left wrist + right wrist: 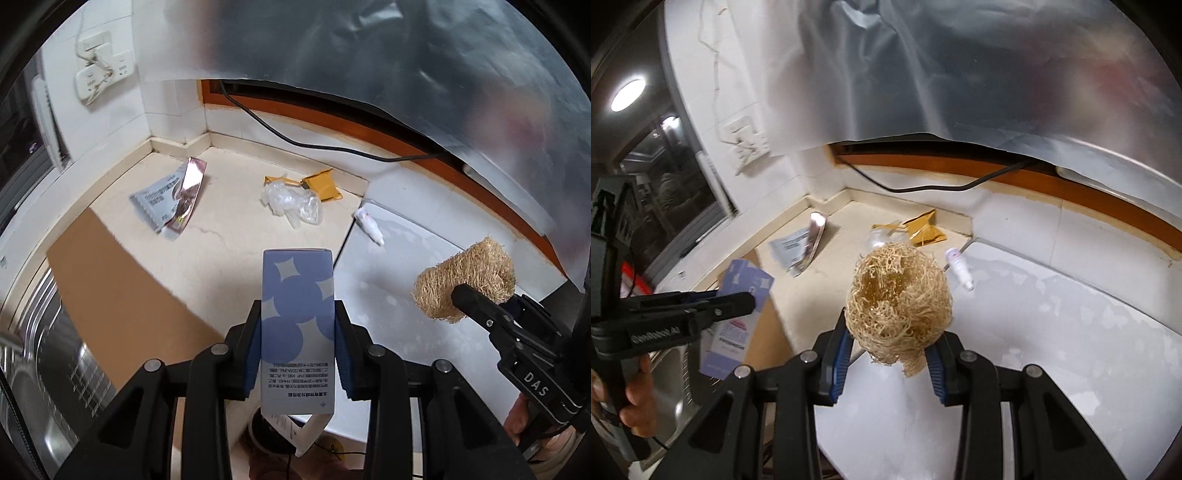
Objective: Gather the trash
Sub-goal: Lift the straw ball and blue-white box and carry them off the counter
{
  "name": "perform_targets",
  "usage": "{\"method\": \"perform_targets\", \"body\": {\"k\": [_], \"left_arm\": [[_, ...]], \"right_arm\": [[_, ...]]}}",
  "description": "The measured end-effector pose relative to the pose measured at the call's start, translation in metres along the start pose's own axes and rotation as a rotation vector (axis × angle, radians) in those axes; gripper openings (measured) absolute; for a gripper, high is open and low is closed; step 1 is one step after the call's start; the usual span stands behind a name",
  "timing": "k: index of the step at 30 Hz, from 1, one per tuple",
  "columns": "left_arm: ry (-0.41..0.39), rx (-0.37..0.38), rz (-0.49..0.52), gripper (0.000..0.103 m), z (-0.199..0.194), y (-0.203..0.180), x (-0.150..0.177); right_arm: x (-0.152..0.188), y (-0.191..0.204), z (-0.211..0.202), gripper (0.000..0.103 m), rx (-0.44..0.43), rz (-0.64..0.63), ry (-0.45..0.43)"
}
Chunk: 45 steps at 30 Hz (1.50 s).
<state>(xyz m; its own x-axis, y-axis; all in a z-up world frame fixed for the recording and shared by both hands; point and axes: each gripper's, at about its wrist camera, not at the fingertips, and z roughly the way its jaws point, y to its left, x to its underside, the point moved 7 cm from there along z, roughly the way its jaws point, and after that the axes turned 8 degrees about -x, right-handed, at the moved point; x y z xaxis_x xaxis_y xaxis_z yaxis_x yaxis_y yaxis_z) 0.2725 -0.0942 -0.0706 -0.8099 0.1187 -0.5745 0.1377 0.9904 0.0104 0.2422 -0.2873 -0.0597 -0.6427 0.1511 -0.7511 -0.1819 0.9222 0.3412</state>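
Observation:
My left gripper (297, 314) is shut on a blue and white carton (297, 295), held above the counter; the carton also shows in the right wrist view (746, 284). My right gripper (892, 332) is shut on a tan loofah scrubber (899, 295), which also shows in the left wrist view (465, 280). On the cream counter (229, 221) lie a grey and pink foil wrapper (171, 199), a crumpled clear plastic bag (293, 203), a yellow packet (321, 184) and a small white tube (369, 225).
A steel sink (55, 362) is at the lower left, with a brown board (122, 284) beside it. A white slab (1052, 332) covers the right side. A black cable (314, 147) runs along the back wall. A silvery sheet (406, 55) hangs overhead. Wall sockets (99, 66) are at the upper left.

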Motion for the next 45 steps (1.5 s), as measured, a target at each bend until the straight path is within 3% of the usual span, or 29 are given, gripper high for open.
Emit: {"method": "perform_targets", "body": {"k": [10,18,30,38,45], "left_arm": [[-0.007,-0.033,-0.085,0.033,-0.038,-0.017,0.061],[-0.011,-0.072,-0.064,0.033,-0.065,-0.026,0.100],[0.008,-0.073,-0.011,0.033,-0.078,-0.010,0.151],[0.080,-0.046,0.027,0.033,-0.058,-0.005,0.193],[0.140,-0.028,0.053,0.033,-0.036,-0.006,0.225]], "right_arm": [[0.034,0.033,-0.045,0.036,-0.117,-0.133,0.048],[0.062,0.056,-0.070,0.036,-0.179,-0.171,0.089],[0.116,0.080,-0.078,0.036,-0.126,-0.146,0.162],[0.163,0.092,-0.069,0.036,-0.096,-0.093,0.235],[0.198,0.077,-0.051,0.036,-0.069,-0.022,0.296]]}}
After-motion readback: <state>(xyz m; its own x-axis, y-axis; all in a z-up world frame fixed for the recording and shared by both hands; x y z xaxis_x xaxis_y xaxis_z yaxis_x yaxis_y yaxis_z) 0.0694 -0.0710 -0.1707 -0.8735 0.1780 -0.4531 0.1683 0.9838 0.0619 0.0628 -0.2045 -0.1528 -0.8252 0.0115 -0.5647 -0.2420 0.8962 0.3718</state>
